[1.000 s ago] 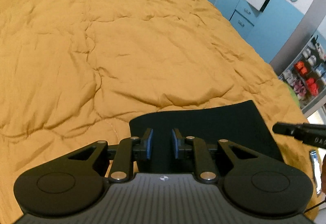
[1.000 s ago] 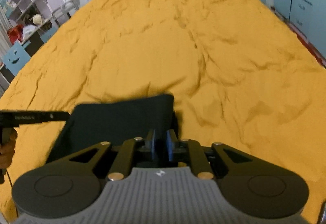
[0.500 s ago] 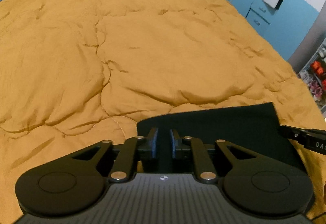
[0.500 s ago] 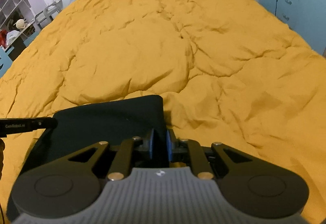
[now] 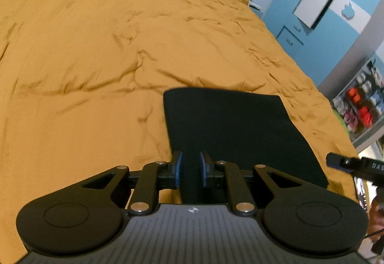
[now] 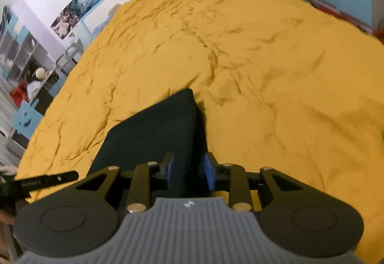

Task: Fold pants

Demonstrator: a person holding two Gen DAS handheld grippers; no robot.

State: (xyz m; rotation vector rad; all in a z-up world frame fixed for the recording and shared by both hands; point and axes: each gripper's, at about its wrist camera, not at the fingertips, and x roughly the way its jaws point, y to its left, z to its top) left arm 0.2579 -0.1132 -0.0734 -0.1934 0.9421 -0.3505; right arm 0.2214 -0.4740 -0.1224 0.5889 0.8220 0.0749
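We are near the end of the fold: the pants [image 5: 235,129] already lie as a compact dark rectangle on the orange bedspread [image 5: 96,60], close to its near edge, and both tools sit at the near hem of that bundle. In the left wrist view the pants fill the area from 12 to 3 o'clock of the left gripper [image 5: 190,169], whose blue pads stand narrow with a strip of dark cloth running between them; the pads look close against the fabric, so we judge it a pinch on the near left part of the bundle, though the contact itself is partly hidden. In the right wrist view the pants [image 6: 153,129] stretch from the right gripper [image 6: 189,173] toward 11 o'clock, with the far corner pointing to 12. The right jaws have just been opening, and the pads now stand clear on either side of the cloth with gaps showing, so we read this as a release rather than a hold. The other tool's tip shows at 3 o'clock in the left view [image 5: 355,165] and at 9 o'clock in the right view [image 6: 45,181]. We take the step in hand to be setting the folded bundle down and letting go. The next move calls for the left pads to part as well, then both tools to lift back without dragging the top layer, since soft cloth catches on a pad and would spoil the square edges.
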